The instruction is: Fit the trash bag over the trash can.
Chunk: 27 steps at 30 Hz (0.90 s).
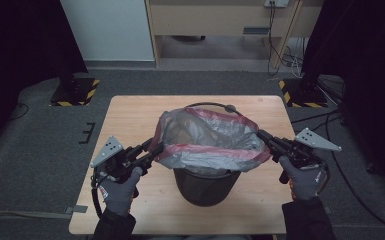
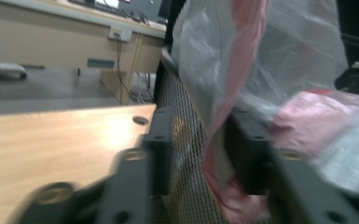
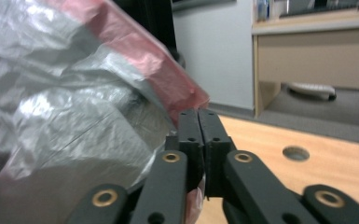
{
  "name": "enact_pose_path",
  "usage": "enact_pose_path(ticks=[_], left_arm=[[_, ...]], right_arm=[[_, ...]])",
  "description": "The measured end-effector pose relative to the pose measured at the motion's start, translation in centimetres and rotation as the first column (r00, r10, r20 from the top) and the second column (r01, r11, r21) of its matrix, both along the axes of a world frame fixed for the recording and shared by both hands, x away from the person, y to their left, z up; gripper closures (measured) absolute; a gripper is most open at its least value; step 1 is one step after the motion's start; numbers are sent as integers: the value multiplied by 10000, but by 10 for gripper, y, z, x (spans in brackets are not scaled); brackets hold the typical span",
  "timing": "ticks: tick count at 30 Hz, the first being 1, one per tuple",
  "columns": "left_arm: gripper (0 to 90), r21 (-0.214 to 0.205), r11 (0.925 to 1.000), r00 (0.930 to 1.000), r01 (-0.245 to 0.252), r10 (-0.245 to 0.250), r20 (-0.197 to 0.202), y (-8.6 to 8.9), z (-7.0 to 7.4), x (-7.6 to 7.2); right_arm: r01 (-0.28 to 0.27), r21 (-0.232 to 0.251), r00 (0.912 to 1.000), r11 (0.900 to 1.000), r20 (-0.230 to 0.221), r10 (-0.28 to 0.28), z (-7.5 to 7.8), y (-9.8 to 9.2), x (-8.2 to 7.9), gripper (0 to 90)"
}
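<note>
Crinkled translucent red-hemmed bag (image 1: pixel 207 140) over black mesh bin (image 1: pixel 200 185); right hand-held gripper (image 1: pixel 261 134) clamps its hem, left hand-held gripper (image 1: pixel 155 148) apart.

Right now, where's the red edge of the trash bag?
In the high view, the bag's red edge is stretched over the black mesh bin at the table's middle, between the left gripper and the right gripper, which pinches it.

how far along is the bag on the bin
Done: the bag sits in the mesh bin with its mouth spread open, red hem outward. In hand: the right gripper is shut on the hem; the left gripper stands open astride the hem and bin wall. Left: the hem is bunched above the rim, not yet pulled down around it.
</note>
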<state>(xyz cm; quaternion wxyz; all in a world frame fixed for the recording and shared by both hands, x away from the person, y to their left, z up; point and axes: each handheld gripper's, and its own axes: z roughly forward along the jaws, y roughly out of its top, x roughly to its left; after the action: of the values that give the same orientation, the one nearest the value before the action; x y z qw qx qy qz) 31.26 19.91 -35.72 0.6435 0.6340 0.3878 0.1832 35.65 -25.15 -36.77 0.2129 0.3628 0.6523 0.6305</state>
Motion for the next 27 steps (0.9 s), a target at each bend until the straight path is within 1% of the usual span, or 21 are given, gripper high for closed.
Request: enact_pose_path(ticks=[2,3,4,5,7,8,10,12,13,14,16,17,19,20,22,23,24,26,27], left_arm=[[474,-28,10000,9995,-88,89,300,3,7,0],[440,-22,10000,9992,-75,75,394,4,10,0],[421,-52,9999,9986,-101,104,513,4,13,0],[399,73,9999,9980,-93,88,629,5,17,0],[381,105,9999,9969,-55,46,788,5,23,1],[371,113,9999,9964,-57,47,842,6,25,2],[369,165,9999,9956,-38,22,937,7,31,7],[366,49,10000,9955,-8,3,948,8,35,13],[366,12,10000,9955,2,-3,951,9,38,17],[366,78,10000,9956,18,-25,939,10,40,20],[367,-62,10000,9958,63,-57,918,11,43,29],[366,-40,10000,9960,74,-71,890,13,45,33],[371,-271,9990,9959,358,-334,839,14,47,40],[378,-349,9981,9957,510,-481,794,14,48,44],[400,-311,9978,9956,585,-560,752,14,48,49],[428,-354,9972,9957,653,-628,683,13,48,53],[455,-285,9977,9962,620,-601,633,13,47,55],[543,-216,9972,9961,714,-702,539,11,44,61],[598,-118,9977,9965,663,-656,516,10,43,62]], right_arm=[[169,190,9995,9997,250,-174,3,-2,1,705],[208,350,9992,9992,344,-220,6,-3,0,693],[227,366,9986,9991,471,-244,7,-4,0,671],[217,430,9979,9988,605,-243,9,-4,0,641],[149,539,9967,9984,788,-191,14,-6,0,607],[65,630,9950,9980,991,-127,17,-6,0,581],[-131,804,9921,9967,1256,29,24,-7,0,550],[-311,896,9904,9955,1369,187,30,-7,2,523],[-439,831,9899,9956,1384,321,32,-7,3,513],[-545,731,9903,9958,1316,446,35,-5,6,500],[-638,557,9901,9964,1290,562,37,-4,10,490],[-760,556,9905,9956,1190,690,37,-2,13,491],[-999,404,9880,9942,1219,943,37,0,18,490],[-1133,352,9873,9929,1155,1086,36,2,20,491],[-1357,136,9854,9907,1060,1335,34,5,25,499],[-1427,112,9847,9897,1023,1408,32,5,26,521],[-1549,122,9834,9878,971,1530,31,6,27,563],[-1710,126,9811,9852,936,1691,28,7,29,649],[-1850,120,9793,9827,852,1834,26,8,30,728]])
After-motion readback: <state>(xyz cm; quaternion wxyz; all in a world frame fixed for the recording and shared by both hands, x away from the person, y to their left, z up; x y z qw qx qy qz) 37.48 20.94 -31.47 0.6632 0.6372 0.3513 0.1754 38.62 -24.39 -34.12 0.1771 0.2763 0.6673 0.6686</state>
